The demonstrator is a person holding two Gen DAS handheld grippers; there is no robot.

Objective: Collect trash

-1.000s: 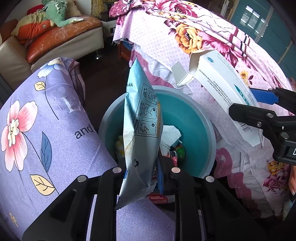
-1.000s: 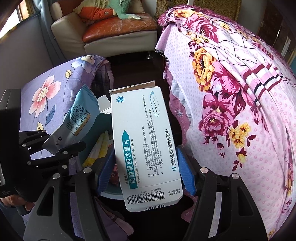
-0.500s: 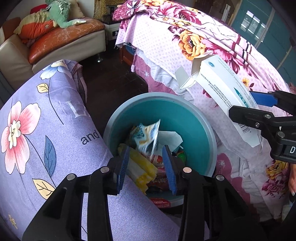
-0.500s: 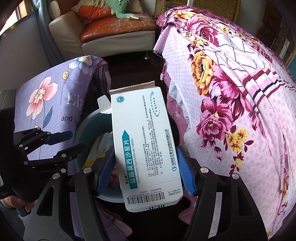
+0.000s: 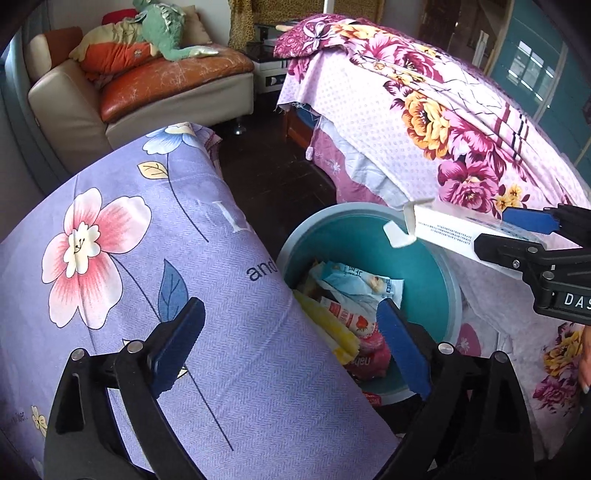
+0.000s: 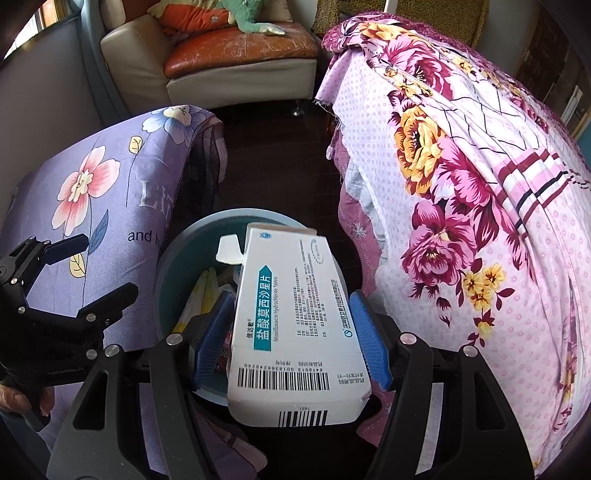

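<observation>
The right tongs pinch a white medicine box over the teal bin just ahead; released too near the rim, it could tip out onto the floor. The left tongs, jaws just spread and empty, reveal wrappers inside the bin, which the box largely hides from the right view.

I am in a home living room. A worn cream sofa with orange leather cushions holds a green stuffed toy. Floral household cloths, one purple and one pink, drape the furniture either side of a dark wooden floor and a teal trash bin.
</observation>
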